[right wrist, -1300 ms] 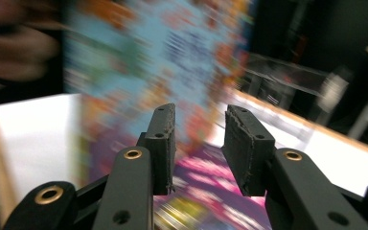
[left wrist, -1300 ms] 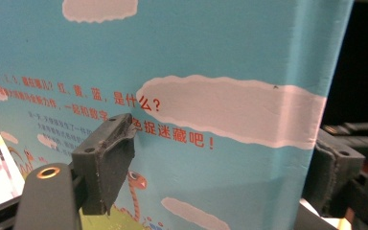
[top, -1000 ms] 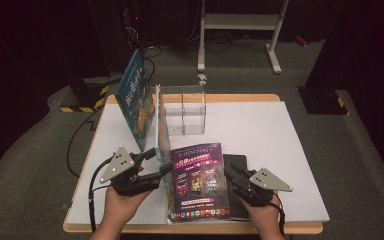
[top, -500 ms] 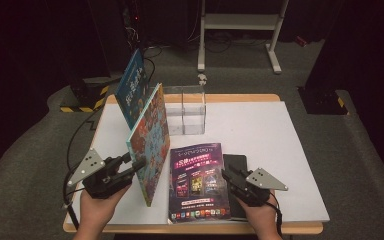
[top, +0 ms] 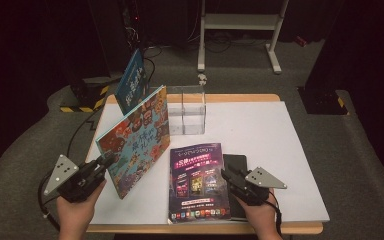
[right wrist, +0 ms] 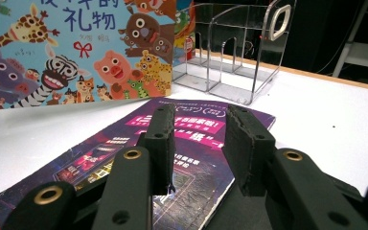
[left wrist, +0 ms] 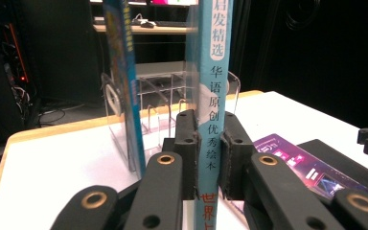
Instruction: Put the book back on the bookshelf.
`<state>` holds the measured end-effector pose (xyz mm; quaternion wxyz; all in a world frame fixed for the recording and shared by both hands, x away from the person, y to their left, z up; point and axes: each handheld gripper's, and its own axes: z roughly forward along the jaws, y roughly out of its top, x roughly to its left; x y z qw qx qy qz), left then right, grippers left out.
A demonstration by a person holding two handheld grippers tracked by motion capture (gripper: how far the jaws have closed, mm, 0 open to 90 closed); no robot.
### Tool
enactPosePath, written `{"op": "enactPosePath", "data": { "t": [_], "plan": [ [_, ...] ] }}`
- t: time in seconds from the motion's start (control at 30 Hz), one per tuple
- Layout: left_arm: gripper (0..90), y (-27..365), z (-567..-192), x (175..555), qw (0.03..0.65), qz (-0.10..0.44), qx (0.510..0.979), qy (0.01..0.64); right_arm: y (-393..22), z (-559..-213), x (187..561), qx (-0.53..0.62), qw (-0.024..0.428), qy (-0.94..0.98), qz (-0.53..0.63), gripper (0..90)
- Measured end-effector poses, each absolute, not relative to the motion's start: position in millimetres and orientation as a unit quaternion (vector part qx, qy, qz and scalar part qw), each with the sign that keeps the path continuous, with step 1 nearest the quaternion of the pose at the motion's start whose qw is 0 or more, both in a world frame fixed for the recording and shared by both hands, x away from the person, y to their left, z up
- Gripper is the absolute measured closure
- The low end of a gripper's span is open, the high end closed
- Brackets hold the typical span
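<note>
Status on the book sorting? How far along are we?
Done: one blue book already stands by the clear rack. In hand: the left gripper is clamped on the spine of the animal picture book, held upright off the table. Left: that book isn't in the rack yet; the purple magazine and a black book lie flat by the right gripper, whose jaws grip nothing.

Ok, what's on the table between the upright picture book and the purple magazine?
Nothing: in the high view, bare white table separates the picture book from the purple magazine. The right gripper view shows the same bare strip.
</note>
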<state>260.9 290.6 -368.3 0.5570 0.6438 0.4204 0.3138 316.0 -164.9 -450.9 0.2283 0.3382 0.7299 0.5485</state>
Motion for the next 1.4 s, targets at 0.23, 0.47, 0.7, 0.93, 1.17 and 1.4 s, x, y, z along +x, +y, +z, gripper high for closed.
{"op": "enactPosePath", "data": {
  "t": [0.23, 0.47, 0.7, 0.93, 1.17, 1.4],
  "plan": [
    [80.3, 297, -382, 251, 0.557, 0.317, 0.649, 0.410, -165, -452, 316, 0.341, 0.228, 0.730, 0.547, 63.0],
    [80.1, 304, -393, 245, 0.563, 0.312, 0.646, 0.410, -165, -453, 317, 0.340, 0.226, 0.733, 0.544, 62.2],
    [77.5, 315, -399, 249, 0.585, 0.279, 0.644, 0.406, -166, -455, 319, 0.344, 0.215, 0.737, 0.542, 61.1],
    [77.0, 304, -388, 257, 0.567, 0.311, 0.648, 0.403, -167, -456, 319, 0.343, 0.212, 0.738, 0.541, 60.2],
    [75.6, 292, -373, 273, 0.563, 0.327, 0.649, 0.395, -166, -458, 319, 0.341, 0.205, 0.742, 0.540, 59.2],
    [72.3, 288, -363, 286, 0.551, 0.343, 0.652, 0.392, -167, -458, 319, 0.342, 0.205, 0.742, 0.540, 58.5]
  ]
}}
